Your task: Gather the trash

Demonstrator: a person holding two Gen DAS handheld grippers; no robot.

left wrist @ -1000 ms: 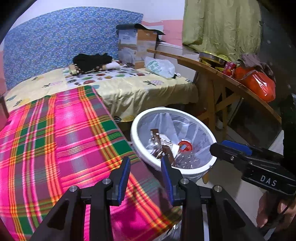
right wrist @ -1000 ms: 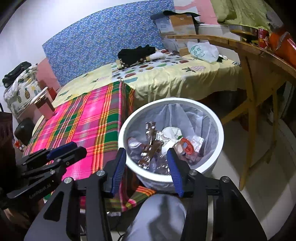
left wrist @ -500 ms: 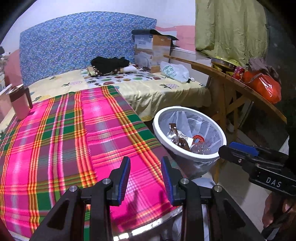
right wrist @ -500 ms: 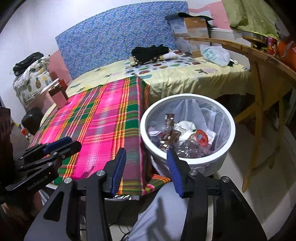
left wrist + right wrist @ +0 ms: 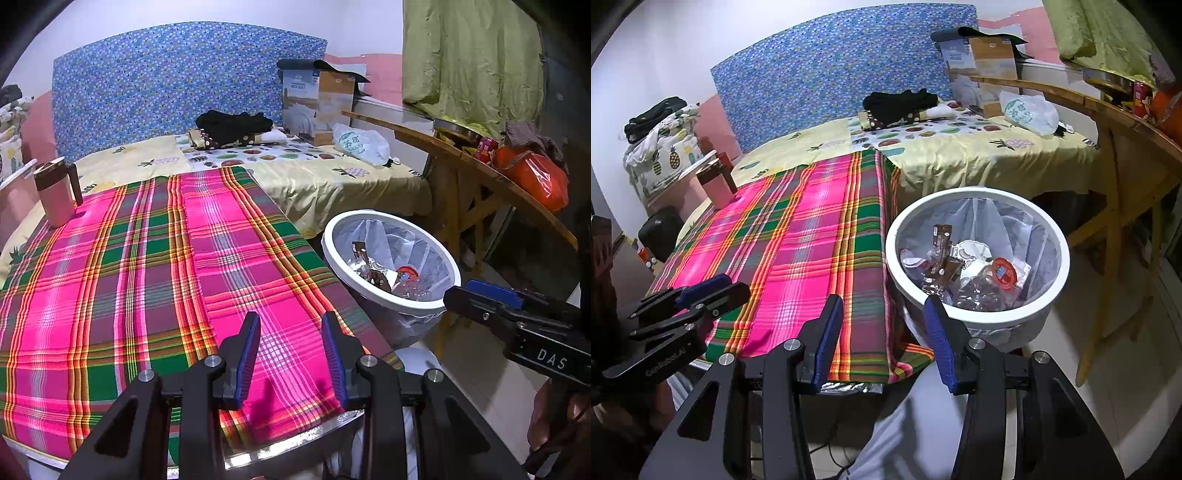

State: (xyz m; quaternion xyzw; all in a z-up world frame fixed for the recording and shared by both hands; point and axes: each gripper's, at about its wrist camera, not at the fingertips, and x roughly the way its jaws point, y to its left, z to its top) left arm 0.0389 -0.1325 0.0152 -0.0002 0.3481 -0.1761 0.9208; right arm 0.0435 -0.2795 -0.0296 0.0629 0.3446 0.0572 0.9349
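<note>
Left gripper [image 5: 290, 332] and right gripper [image 5: 884, 317] hang with jaws released, empty; the white trash bin [image 5: 975, 314], lower right, holds wrappers [image 5: 943, 258].

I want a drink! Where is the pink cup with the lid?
The pink cup stands at the far left corner of the plaid tablecloth in the left wrist view, across the table from the white trash bin.

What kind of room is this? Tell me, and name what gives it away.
Most likely a bedroom in a home: a bed with a fruit-print sheet against a blue floral headboard, folded clothes on it, and a lined white trash bin beside a plaid-covered table.
</note>
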